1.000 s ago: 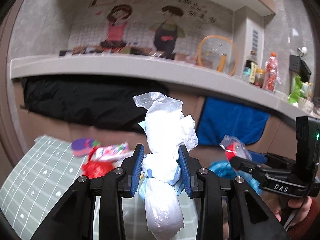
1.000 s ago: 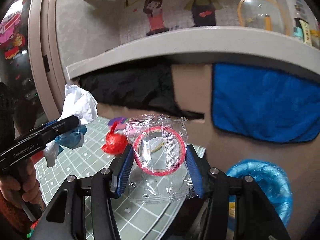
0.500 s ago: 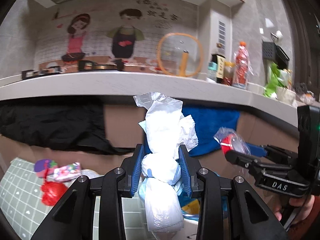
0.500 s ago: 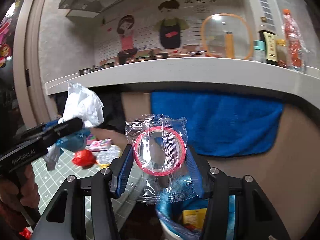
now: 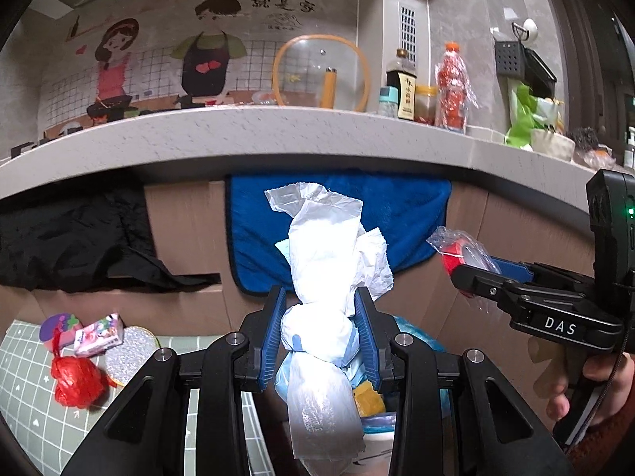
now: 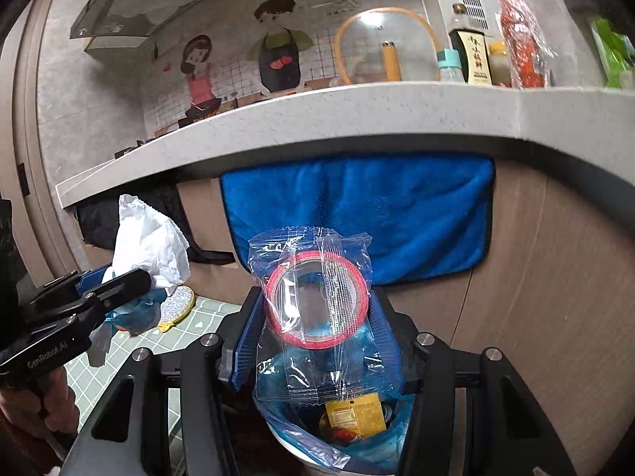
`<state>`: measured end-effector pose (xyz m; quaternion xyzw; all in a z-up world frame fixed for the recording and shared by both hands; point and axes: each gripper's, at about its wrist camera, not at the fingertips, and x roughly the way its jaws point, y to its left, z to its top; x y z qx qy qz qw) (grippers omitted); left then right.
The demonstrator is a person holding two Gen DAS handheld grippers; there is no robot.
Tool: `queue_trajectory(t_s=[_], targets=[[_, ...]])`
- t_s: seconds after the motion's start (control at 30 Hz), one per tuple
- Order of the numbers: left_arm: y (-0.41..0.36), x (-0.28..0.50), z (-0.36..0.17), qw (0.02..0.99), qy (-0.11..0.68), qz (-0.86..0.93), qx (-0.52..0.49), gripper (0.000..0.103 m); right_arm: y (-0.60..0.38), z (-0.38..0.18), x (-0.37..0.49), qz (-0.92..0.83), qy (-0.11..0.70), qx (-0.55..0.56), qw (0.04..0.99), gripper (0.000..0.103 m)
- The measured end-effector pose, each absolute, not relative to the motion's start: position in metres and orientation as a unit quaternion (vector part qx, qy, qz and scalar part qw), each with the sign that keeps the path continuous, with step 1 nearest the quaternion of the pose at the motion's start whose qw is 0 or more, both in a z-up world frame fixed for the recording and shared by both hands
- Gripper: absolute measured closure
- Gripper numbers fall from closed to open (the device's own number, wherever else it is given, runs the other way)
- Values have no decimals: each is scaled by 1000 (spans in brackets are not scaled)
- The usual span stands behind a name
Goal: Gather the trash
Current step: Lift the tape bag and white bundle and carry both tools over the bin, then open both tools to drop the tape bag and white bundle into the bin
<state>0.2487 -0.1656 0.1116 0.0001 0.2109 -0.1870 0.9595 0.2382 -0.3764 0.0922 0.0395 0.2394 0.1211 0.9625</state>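
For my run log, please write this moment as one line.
left gripper: holds white bag | right gripper: holds clear wrapper | bin: below

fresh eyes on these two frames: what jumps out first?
The left gripper is shut on a knotted white plastic bag, dead centre of its view. The right gripper clamps a clear wrapper with a red ring inside, right above the blue-lined bin that already holds a yellow packet. Behind both hangs a bright blue towel under the counter.
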Motion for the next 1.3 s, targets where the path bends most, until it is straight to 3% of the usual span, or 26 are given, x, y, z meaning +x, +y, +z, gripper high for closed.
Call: queue_trajectory(t_s=[1.3], targets=[[-214,334,-11,904,352,-241,-30,67,-413,-8,295,78,341,73,934,53]])
